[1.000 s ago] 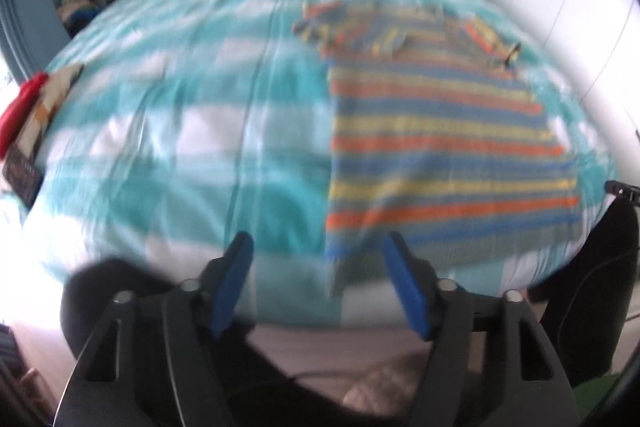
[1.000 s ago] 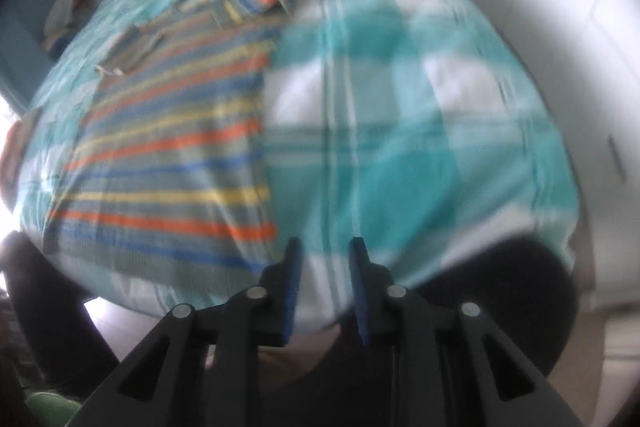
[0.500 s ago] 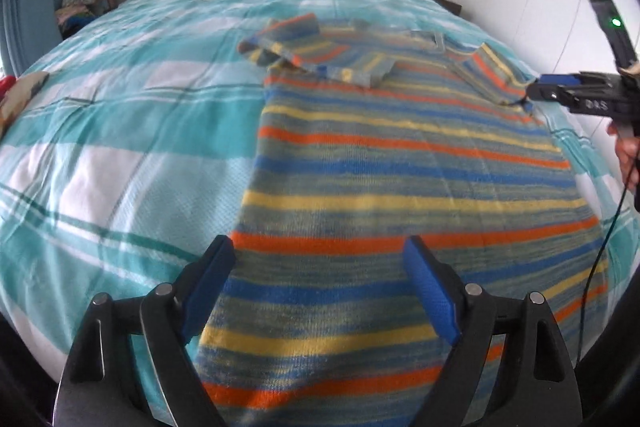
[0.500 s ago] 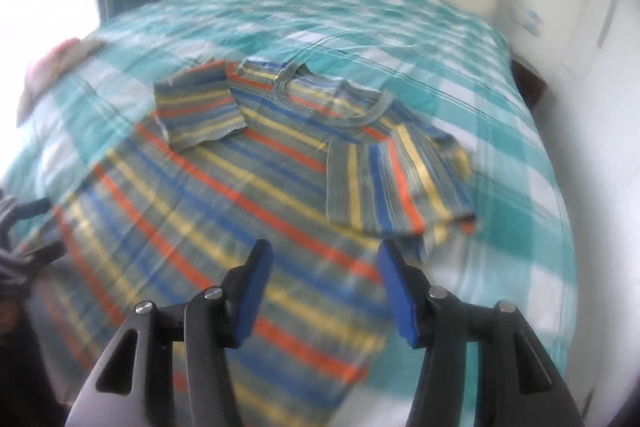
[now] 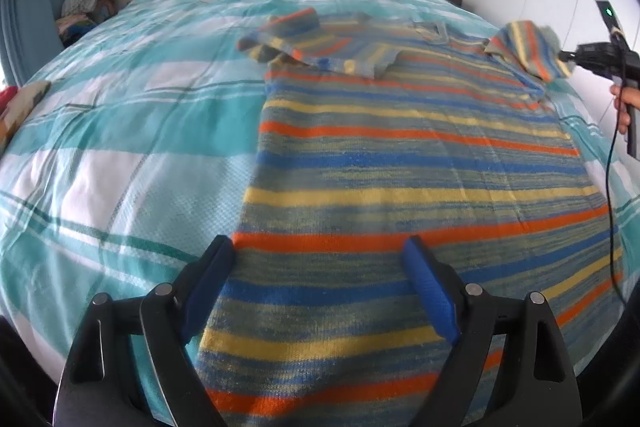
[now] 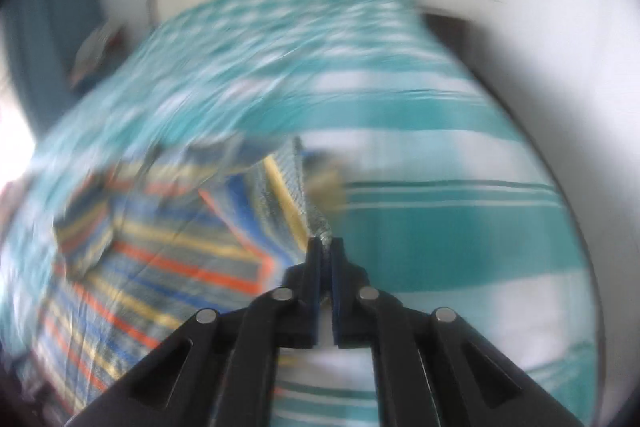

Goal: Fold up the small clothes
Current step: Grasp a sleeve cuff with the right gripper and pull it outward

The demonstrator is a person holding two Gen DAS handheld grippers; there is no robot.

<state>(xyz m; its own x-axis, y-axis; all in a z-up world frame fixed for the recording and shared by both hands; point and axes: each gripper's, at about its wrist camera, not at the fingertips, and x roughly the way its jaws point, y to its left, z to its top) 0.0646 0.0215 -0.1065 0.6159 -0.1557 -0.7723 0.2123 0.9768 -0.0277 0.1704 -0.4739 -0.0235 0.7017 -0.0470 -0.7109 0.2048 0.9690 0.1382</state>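
- Striped sweater (image 5: pixel 420 163) lies flat on the teal checked bedspread (image 5: pixel 132 115); we see its left sleeve (image 5: pixel 316 43) folded inward.
- Our left gripper (image 5: pixel 320 267) hovers over the hem, blue pads spread wide.
- Our right gripper (image 6: pixel 326 247) pinches what seems, through blur, the right sleeve (image 5: pixel 528 49), lifted.

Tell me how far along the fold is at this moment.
Early stage. Done: the striped shirt lies flat on the checked bedspread with its left sleeve already folded onto the body. In hand: the right gripper, jaws shut, has the right sleeve lifted off the bed. Left: laying that sleeve inward and folding the body; the left gripper hovers open over the hem, holding nothing.
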